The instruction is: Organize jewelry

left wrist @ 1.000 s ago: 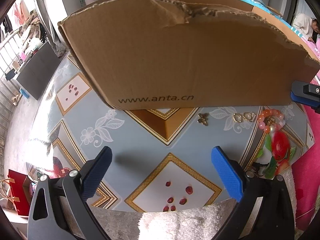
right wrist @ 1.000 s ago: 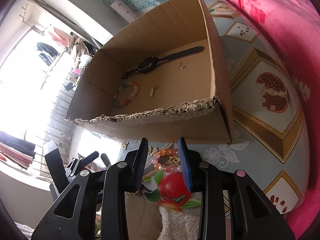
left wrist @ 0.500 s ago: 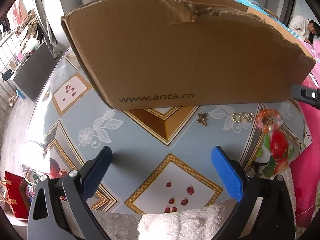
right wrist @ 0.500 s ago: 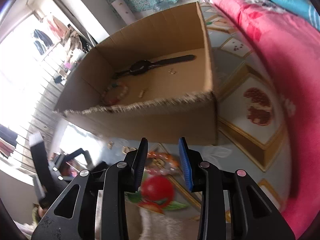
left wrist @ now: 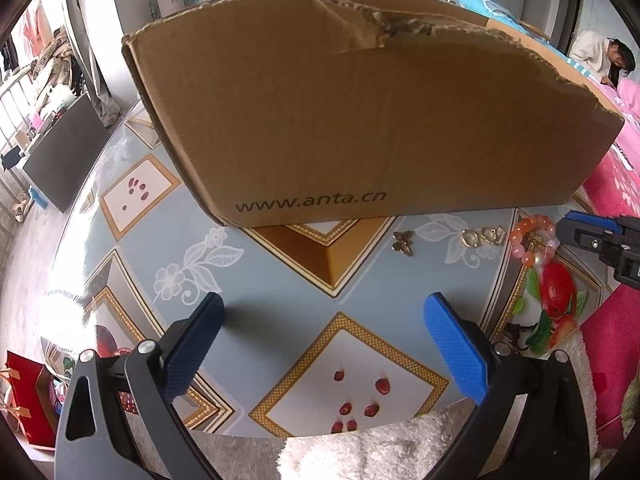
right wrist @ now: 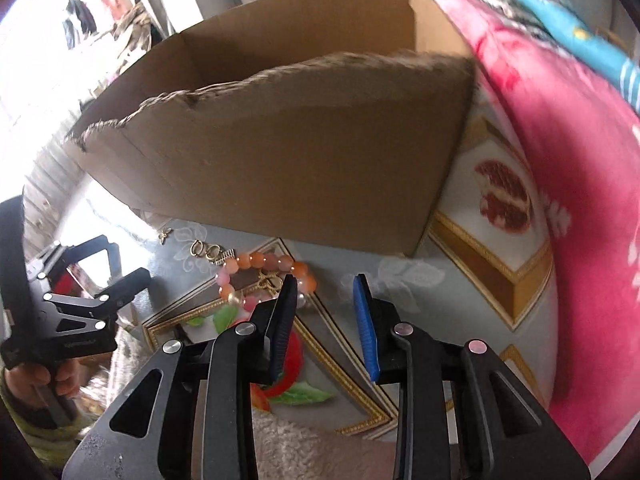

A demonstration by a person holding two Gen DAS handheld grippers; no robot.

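A brown cardboard box point(left wrist: 360, 128) marked www.anta.cn stands on the patterned table; it also shows in the right wrist view point(right wrist: 304, 140), its inside hidden. In front of it lie an orange and pink bead bracelet point(left wrist: 532, 240) point(right wrist: 264, 268), gold earrings point(left wrist: 482, 236) point(right wrist: 206, 250) and a small gold butterfly charm point(left wrist: 402, 242) point(right wrist: 164, 235). My left gripper point(left wrist: 320, 344) is open and empty, low over the table's front. My right gripper point(right wrist: 326, 292) is open and empty, its left finger just beside the bracelet; it shows in the left wrist view point(left wrist: 588, 236).
The table point(left wrist: 304, 292) has a glossy cloth with gold diamonds and pomegranate prints. A white fluffy towel point(left wrist: 360, 448) lies at its front edge. A pink blanket point(right wrist: 560, 160) lies to the right. A red bag point(left wrist: 24, 396) stands below left.
My right gripper has dropped down and forward to the bracelet, so the box's inside has gone out of its sight. My left gripper has barely moved.
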